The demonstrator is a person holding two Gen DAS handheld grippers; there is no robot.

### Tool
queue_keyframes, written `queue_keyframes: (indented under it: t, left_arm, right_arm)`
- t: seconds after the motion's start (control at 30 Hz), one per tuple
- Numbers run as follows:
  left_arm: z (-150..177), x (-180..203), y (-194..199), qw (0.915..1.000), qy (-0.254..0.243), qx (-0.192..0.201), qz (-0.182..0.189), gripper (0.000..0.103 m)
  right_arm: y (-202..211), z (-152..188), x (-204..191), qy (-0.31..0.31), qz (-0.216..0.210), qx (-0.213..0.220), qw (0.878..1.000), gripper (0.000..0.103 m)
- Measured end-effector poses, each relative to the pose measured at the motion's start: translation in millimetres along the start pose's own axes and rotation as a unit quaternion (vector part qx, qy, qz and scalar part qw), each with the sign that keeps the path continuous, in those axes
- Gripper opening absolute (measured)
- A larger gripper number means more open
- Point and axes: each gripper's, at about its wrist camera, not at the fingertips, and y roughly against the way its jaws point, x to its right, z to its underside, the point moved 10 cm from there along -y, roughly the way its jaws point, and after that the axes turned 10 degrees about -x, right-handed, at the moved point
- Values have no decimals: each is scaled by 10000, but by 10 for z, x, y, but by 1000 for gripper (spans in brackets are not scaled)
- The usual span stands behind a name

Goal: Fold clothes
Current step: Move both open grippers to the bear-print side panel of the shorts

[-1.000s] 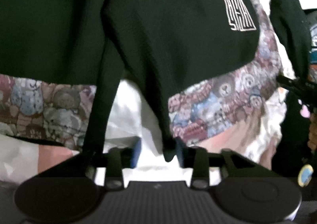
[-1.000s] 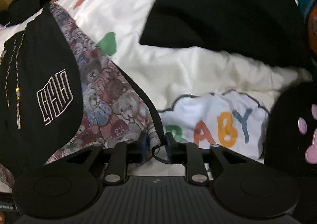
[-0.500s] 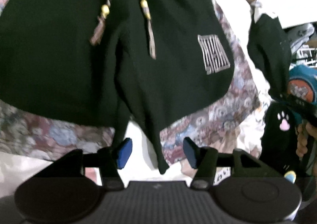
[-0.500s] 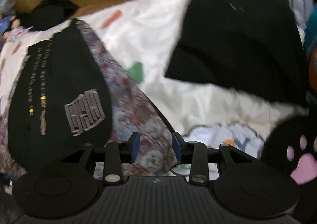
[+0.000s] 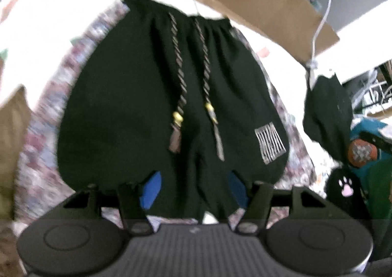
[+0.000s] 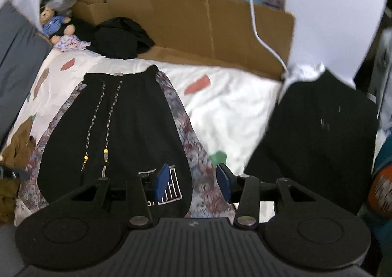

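open white bedsheet [image 6: 227,105] lies between the black shorts [image 6: 117,130] and the folded black garment [image 6: 318,130] to their right, wide enough for a hand-held gripper to pass. a cardboard wall [image 6: 196,24] closes the far side, a crumpled black heap [image 6: 117,39] and soft toys [image 6: 61,32] fill the far left corner, and brown cloth [image 6: 17,152] crowds the left edge.

Left gripper [image 5: 194,187] angled downward, fingers opening, nothing held. Right gripper [image 6: 192,180] likewise, fingers opening, empty.

Black shorts [image 6: 115,135] lying flat on bear-print cloth [image 6: 188,144], waistband nearing cardboard box [image 6: 208,29]; 2 braided drawstrings [image 5: 191,76] trailing down front.
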Motion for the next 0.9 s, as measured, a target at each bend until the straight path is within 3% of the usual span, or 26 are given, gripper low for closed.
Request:
queue_keyframes:
  t: [0.37, 0.67, 0.9]
  left_arm:
    - [-543, -764, 710, 9938, 137, 942, -571, 66]
    - [-936, -1051, 603, 9920, 165, 953, -815, 66]
    - [-1125, -1142, 307, 9916, 241, 935, -855, 66]
  right_arm:
    - [226, -377, -80, 430, 319, 53, 9986, 53]
    - [59, -626, -255, 629, 330, 30, 9975, 54]
    - [-125, -801, -410, 836, 224, -15, 9962, 54]
